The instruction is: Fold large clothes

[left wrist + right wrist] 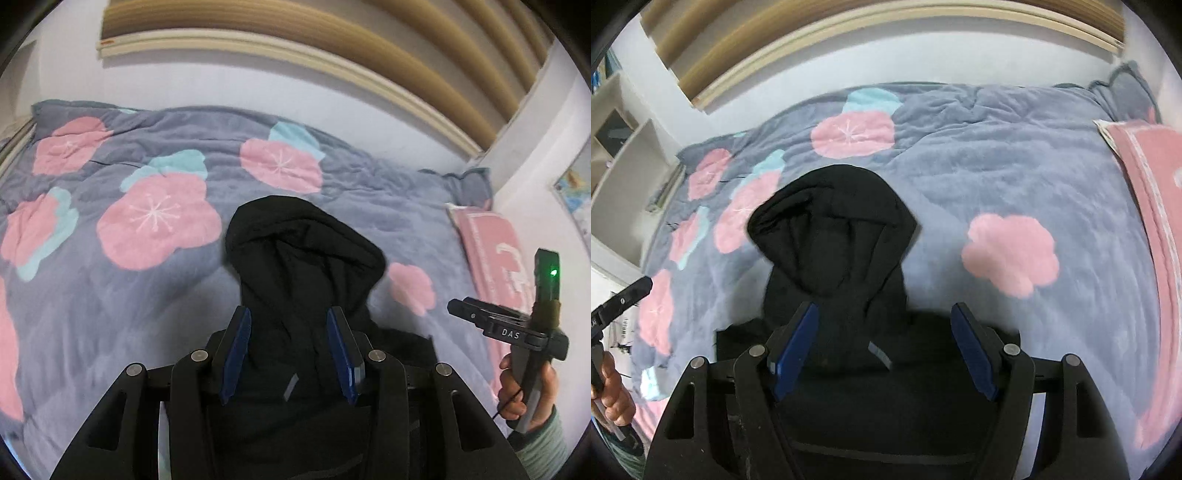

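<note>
A black hoodie (303, 266) lies flat on the bed, hood pointing away from me; it also shows in the right wrist view (834, 243). My left gripper (288, 317) hovers over the hoodie's neck area, its blue-padded jaws open and empty. My right gripper (884, 314) hovers over the same area from the right, jaws open wide and empty. The right gripper also shows in the left wrist view (517, 325), held in a hand. The hoodie's lower body is hidden behind the grippers.
The bed is covered by a grey-blue quilt (177, 280) with pink and teal flowers. A pink pillow (1152, 192) lies at the right end. A white wall and wooden slats (332, 37) run behind. White shelves (620, 155) stand at far left.
</note>
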A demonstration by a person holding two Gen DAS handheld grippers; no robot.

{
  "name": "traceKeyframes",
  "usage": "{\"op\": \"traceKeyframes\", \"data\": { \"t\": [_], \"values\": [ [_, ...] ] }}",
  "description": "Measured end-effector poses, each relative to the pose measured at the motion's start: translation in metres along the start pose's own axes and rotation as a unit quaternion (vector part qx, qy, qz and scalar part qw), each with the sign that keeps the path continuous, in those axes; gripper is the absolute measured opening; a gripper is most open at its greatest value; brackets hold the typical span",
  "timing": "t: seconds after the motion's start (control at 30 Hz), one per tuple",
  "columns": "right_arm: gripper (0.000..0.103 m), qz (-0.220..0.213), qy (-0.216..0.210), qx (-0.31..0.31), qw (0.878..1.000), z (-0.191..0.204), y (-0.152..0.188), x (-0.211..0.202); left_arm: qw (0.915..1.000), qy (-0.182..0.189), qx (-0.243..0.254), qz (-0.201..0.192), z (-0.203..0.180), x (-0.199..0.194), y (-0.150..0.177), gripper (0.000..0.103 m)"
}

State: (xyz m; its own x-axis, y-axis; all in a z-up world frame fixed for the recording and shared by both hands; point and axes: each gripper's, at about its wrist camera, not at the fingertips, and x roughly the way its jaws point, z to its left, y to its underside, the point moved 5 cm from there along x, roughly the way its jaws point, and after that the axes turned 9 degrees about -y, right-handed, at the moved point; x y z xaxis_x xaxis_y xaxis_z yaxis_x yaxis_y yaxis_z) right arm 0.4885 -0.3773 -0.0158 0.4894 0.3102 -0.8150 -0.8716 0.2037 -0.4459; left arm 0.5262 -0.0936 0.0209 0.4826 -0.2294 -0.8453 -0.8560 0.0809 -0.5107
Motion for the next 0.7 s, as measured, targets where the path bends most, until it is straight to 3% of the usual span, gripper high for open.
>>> {"op": "traceKeyframes", "data": {
  "t": [0.37, 0.7],
  "values": [
    [0.073, 0.046, 0.034, -0.009, 0.998, -0.049, -0.056, 0.133, 0.9974, -0.018, -0.048, 0.051, 0.025, 0.145, -0.038, 0.044],
    [0.054, 0.076, -0.004, -0.005, 0.997, -0.049, -0.067, 0.190, 0.9933, 0.008, -0.091, 0.071, 0.041, 0.202, -0.043, 0.044]
  ]
}}
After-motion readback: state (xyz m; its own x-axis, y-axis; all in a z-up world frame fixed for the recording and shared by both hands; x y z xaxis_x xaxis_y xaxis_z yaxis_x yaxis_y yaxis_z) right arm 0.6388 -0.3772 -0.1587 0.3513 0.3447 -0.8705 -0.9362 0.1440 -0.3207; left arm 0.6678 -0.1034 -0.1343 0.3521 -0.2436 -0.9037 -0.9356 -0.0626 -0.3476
